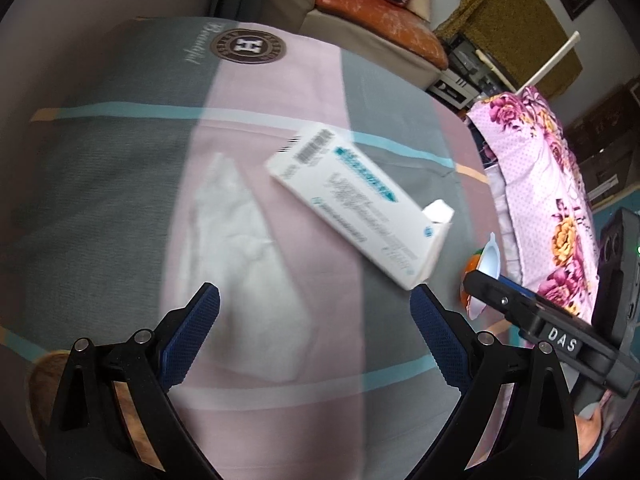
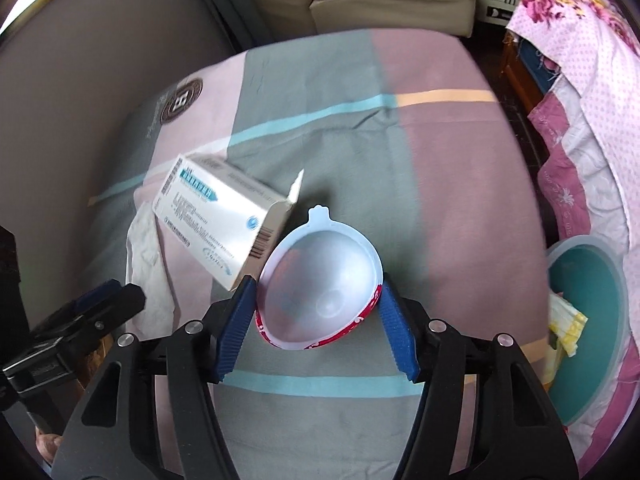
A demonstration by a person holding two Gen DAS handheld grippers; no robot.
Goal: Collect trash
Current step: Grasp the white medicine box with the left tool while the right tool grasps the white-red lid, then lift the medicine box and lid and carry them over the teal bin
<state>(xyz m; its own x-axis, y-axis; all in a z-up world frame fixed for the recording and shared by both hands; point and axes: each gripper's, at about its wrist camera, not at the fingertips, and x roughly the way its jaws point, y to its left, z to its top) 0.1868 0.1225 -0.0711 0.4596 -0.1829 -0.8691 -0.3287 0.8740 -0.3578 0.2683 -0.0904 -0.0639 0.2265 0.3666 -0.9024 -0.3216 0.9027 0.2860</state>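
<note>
A white medicine box (image 1: pixel 352 204) with an open end flap lies on the pink and grey bed sheet (image 1: pixel 120 184); it also shows in the right wrist view (image 2: pixel 218 222). A crumpled white tissue (image 1: pixel 248 264) lies to its left and shows in the right wrist view (image 2: pixel 148 264) too. My left gripper (image 1: pixel 316 300) is open and empty, low over the tissue's near end. My right gripper (image 2: pixel 318 300) is shut on an empty plastic cup (image 2: pixel 320 280) with a red printed wall, and holds it beside the box. The cup (image 1: pixel 486 266) and the right gripper's fingers (image 1: pixel 500 300) show at the right of the left wrist view.
A teal bin with a clear liner (image 2: pixel 588 320) stands at the bed's right side, with a yellow wrapper (image 2: pixel 566 328) in it. A floral quilt (image 1: pixel 540 184) is heaped on the right. A sofa with an orange cushion (image 1: pixel 380 12) stands behind the bed.
</note>
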